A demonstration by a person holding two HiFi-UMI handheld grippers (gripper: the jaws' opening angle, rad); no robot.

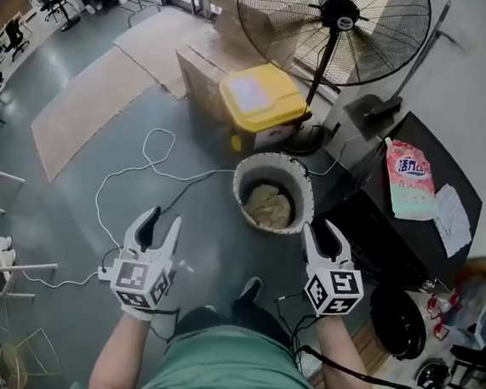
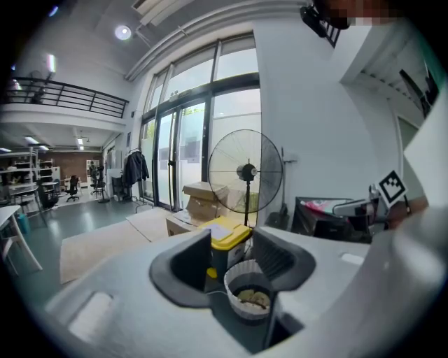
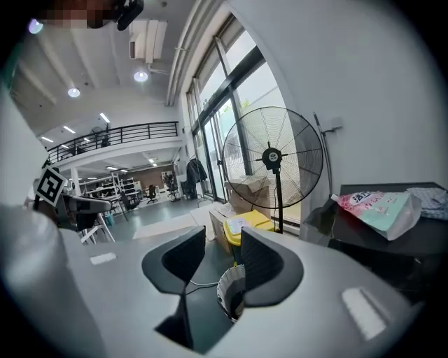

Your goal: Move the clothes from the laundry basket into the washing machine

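Observation:
A round white laundry basket [image 1: 243, 174] stands on the grey floor ahead of me, with a beige heap of clothes [image 1: 269, 206] in its bottom. My left gripper [image 1: 160, 222] hovers to the basket's lower left, open and empty. My right gripper [image 1: 320, 233] hangs just off the basket's near right rim, its jaws a little apart with nothing between them. The left gripper view frames the basket [image 2: 246, 290] and the clothes [image 2: 252, 299] between the jaws, farther off. In the right gripper view only the basket's edge [image 3: 225, 297] shows. I cannot pick out a washing machine for certain.
Behind the basket are a yellow-lidded bin [image 1: 261, 97], a standing fan [image 1: 337, 19] and cardboard boxes [image 1: 203, 74]. A white cable [image 1: 143, 163] loops over the floor at the left. A black table [image 1: 450, 179] with a pink detergent pouch [image 1: 408, 180] stands at the right.

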